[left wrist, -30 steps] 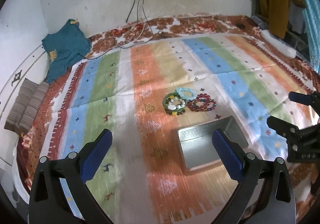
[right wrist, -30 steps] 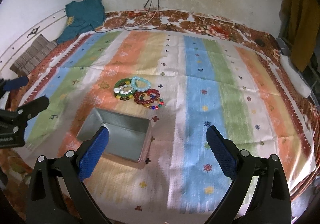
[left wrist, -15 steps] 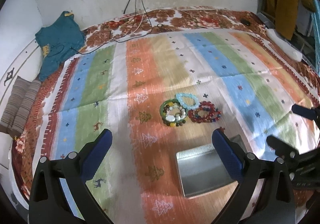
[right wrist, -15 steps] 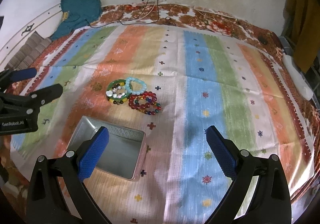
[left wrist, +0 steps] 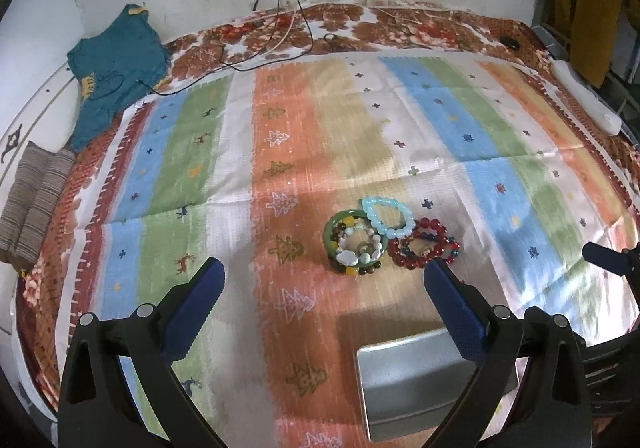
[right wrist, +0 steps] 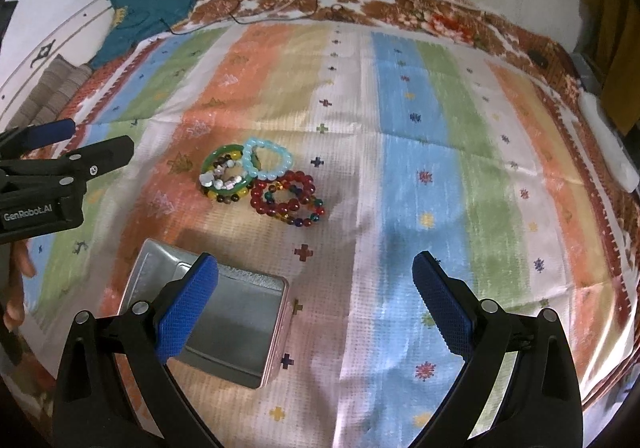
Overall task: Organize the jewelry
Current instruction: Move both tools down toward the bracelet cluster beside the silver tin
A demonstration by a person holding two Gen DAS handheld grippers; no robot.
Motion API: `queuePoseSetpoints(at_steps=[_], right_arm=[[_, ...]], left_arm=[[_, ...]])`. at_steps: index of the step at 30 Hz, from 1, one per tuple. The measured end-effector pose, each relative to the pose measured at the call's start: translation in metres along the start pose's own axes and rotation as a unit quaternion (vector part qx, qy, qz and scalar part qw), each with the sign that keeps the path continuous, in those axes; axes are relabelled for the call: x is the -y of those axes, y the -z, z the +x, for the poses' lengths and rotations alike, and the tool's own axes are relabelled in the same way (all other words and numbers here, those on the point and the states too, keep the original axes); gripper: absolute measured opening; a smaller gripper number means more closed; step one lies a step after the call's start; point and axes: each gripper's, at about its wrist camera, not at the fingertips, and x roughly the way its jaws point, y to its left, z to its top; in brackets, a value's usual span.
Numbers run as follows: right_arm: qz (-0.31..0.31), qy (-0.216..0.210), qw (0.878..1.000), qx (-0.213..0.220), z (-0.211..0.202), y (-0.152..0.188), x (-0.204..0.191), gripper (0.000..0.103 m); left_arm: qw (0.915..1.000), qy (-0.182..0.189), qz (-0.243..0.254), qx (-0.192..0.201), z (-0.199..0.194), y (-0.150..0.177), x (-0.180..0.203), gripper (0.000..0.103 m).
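Observation:
A cluster of bead bracelets lies on the striped cloth: a green and mixed-bead one [left wrist: 354, 244] [right wrist: 224, 178], a light blue one [left wrist: 387, 217] [right wrist: 267, 160] and a red one [left wrist: 422, 244] [right wrist: 286, 198]. An open, empty metal tin [left wrist: 424, 376] [right wrist: 224, 308] sits just in front of them. My left gripper [left wrist: 320, 308] is open and empty, above the cloth short of the bracelets. My right gripper [right wrist: 316, 300] is open and empty, above the tin's right edge. The left gripper also shows at the left edge of the right wrist view [right wrist: 60, 164].
The striped cloth [left wrist: 280, 128] covers a bed with a floral border. A teal garment [left wrist: 112, 64] and a folded brown cloth [left wrist: 28, 204] lie at the far left. Black cables [left wrist: 280, 8] hang down the back wall. A white object [left wrist: 588, 96] lies at the right edge.
Both grippers have moved forward toward the bracelets, so the bracelets and the tin sit nearer and lower in both views. Both stay open and empty.

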Motion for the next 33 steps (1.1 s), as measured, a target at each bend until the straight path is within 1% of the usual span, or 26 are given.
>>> queuePoseSetpoints(at_steps=[8, 16, 24, 33], right_arm=[[0.013, 0.001, 1.000, -0.027, 0.025, -0.011, 0.006, 0.099], [0.004, 0.005, 0.999, -0.039, 0.043, -0.022, 0.003, 0.099], [0.003, 0.002, 0.999, -0.053, 0.065, -0.032, 0.004, 0.099], [0.008, -0.001, 0.997, -0.071, 0.087, -0.041, 0.007, 0.099]], left_arm=[[0.9997, 0.002, 0.001, -0.023, 0.026, -0.013, 0.002, 0.097], [0.9989, 0.012, 0.011, -0.044, 0.052, -0.023, 0.004, 0.097], [0.9972, 0.008, 0.005, -0.074, 0.086, -0.032, 0.005, 0.097], [0.9955, 0.012, 0.019, -0.092, 0.114, -0.046, 0.009, 0.097]])
